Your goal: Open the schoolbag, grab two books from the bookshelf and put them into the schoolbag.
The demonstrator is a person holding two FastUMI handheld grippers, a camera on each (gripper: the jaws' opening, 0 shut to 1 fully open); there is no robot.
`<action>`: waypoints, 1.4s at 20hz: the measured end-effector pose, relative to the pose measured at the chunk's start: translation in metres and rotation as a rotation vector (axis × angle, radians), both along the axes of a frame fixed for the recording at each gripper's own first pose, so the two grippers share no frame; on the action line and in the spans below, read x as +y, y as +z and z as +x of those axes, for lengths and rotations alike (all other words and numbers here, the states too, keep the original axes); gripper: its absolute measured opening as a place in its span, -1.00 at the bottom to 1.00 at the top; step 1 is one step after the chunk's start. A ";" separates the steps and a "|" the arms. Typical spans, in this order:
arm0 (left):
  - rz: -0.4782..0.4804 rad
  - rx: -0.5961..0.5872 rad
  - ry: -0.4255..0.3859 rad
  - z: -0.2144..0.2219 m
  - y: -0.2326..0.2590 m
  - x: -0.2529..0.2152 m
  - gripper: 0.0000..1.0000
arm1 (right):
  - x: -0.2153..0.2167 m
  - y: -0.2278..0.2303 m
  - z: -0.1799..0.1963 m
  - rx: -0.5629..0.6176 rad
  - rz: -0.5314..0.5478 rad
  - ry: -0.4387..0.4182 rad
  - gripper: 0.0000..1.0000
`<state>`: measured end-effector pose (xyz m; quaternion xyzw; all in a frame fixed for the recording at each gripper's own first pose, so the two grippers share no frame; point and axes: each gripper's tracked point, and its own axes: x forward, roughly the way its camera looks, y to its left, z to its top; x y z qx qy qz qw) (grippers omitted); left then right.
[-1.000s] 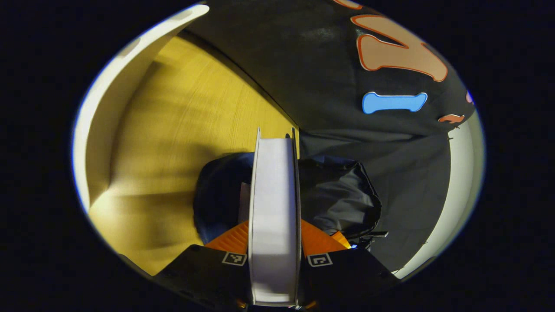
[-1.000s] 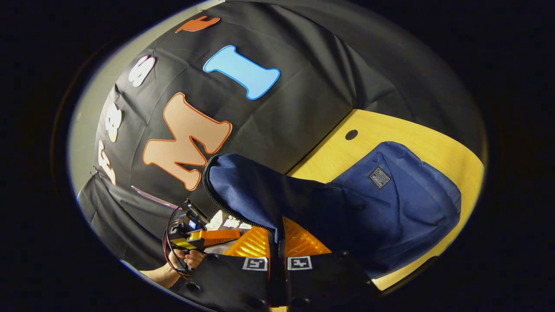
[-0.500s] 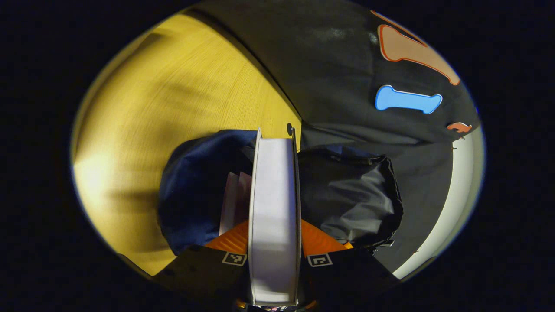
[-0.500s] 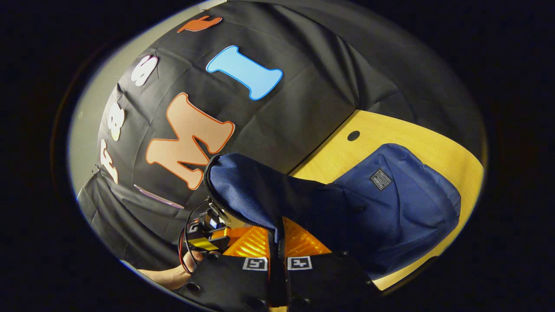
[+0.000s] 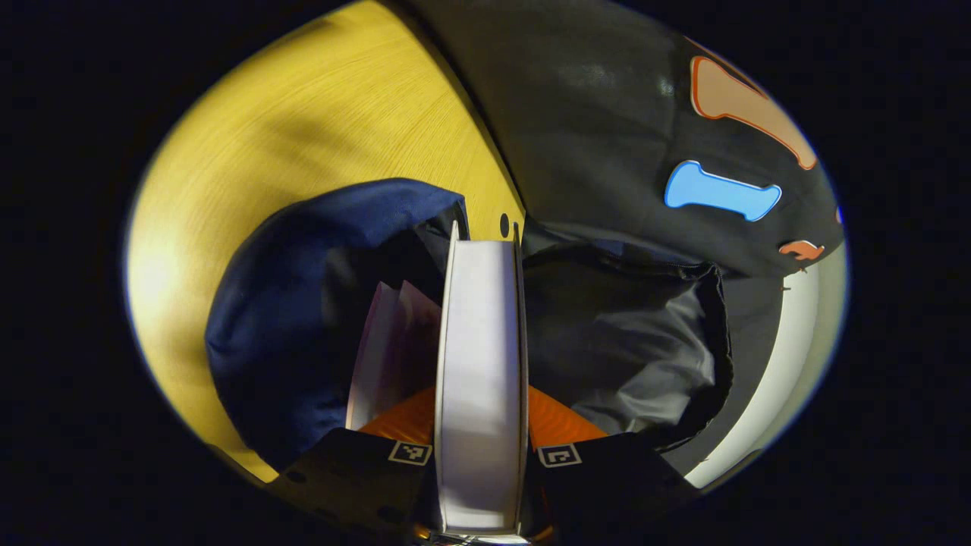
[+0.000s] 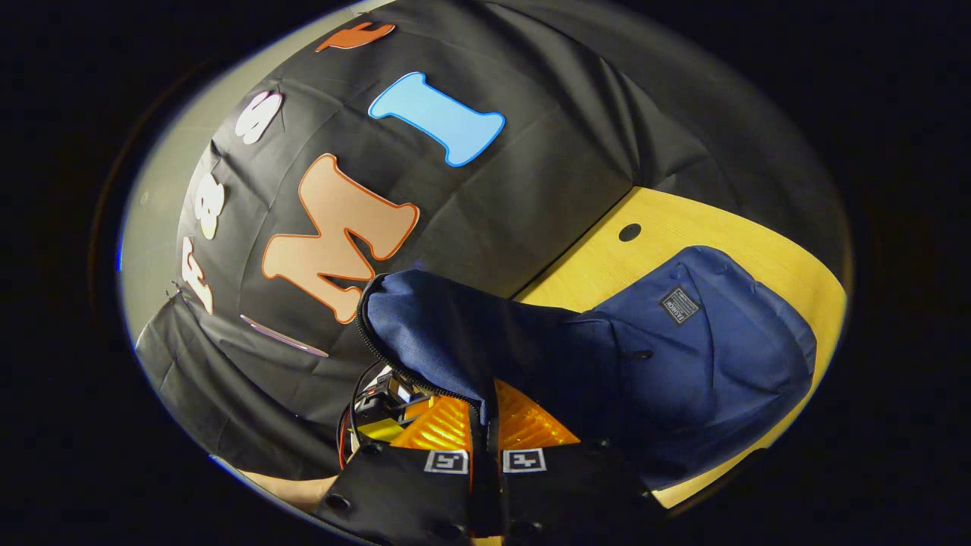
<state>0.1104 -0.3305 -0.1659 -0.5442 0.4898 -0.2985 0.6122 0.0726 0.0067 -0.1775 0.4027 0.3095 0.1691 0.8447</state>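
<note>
**Book at the bag's opening**

The schoolbag point(image 6: 705, 364) lies on the table point(image 6: 599, 273), near the booth's wall. The right gripper point(image 6: 484, 425) holds the bag's flap point(image 6: 447, 326) between its fingers, above the table. The left gripper point(image 5: 481, 425) holds a book point(image 5: 479, 379) upright before the open bag point(image 5: 303, 303). Another book point(image 5: 391, 349) stands inside, left of it.

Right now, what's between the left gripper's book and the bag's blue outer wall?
In the left gripper view, another book stands inside the schoolbag, between the held book and that wall.
</note>
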 end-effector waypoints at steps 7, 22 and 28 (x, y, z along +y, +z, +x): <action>-0.084 0.044 0.050 -0.017 -0.013 -0.042 -0.29 | 0.006 -0.004 -0.002 0.003 -0.007 0.040 -0.94; 0.176 -0.029 -0.132 -0.041 -0.034 -0.060 0.46 | 0.002 -0.006 -0.001 0.005 0.011 0.021 -0.94; 0.396 -0.160 -0.263 -0.046 -0.025 -0.035 0.69 | -0.003 -0.005 0.000 -0.006 -0.011 0.007 -0.94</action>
